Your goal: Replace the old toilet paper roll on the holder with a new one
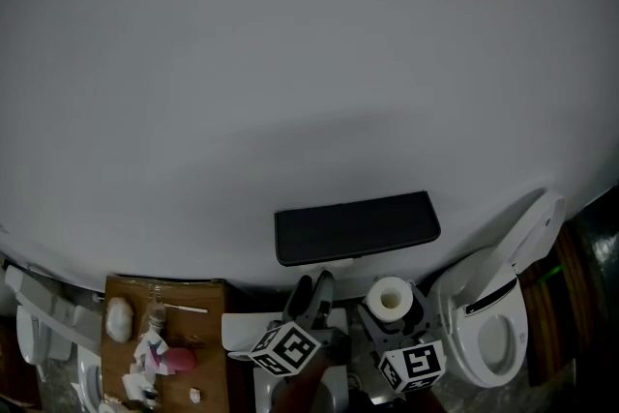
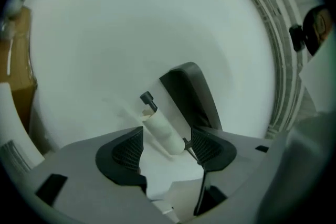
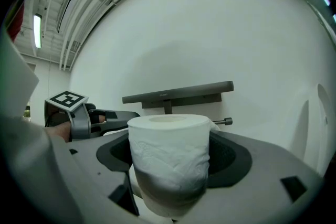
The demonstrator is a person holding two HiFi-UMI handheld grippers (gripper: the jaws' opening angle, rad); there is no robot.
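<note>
A plain, matt white wall fills the background, with the holder's flat dark shelf fixed to it just above and beyond both tongs. The left tongs stand spread, their ribbed black pads clear of the old roll (a thin, smooth, pale tube, nearly bare), which sits slanted on the holder's slim, dark-capped rod just ahead of the tips, in line with the gap. The right tongs, just beside the left ones, pinch the new roll, a fat, soft, embossed white cylinder standing upright between the pads, below the shelf
</note>
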